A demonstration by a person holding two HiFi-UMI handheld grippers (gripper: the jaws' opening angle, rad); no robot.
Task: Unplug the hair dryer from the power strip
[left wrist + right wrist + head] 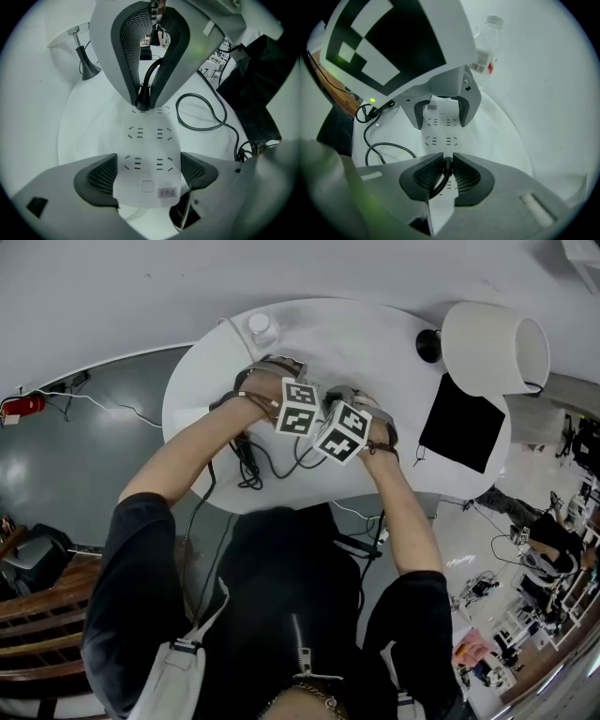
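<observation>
Left gripper (147,159): you have it clamped across the white power strip (149,133), pads on both long sides at the switch end. The strip lies flat on the round white table (89,140). Right gripper (447,158): you pinch the black plug (447,165), jaws nearly together. The plug sits in the strip's far end socket. A black cable (206,123) loops just beside the strip.
</observation>
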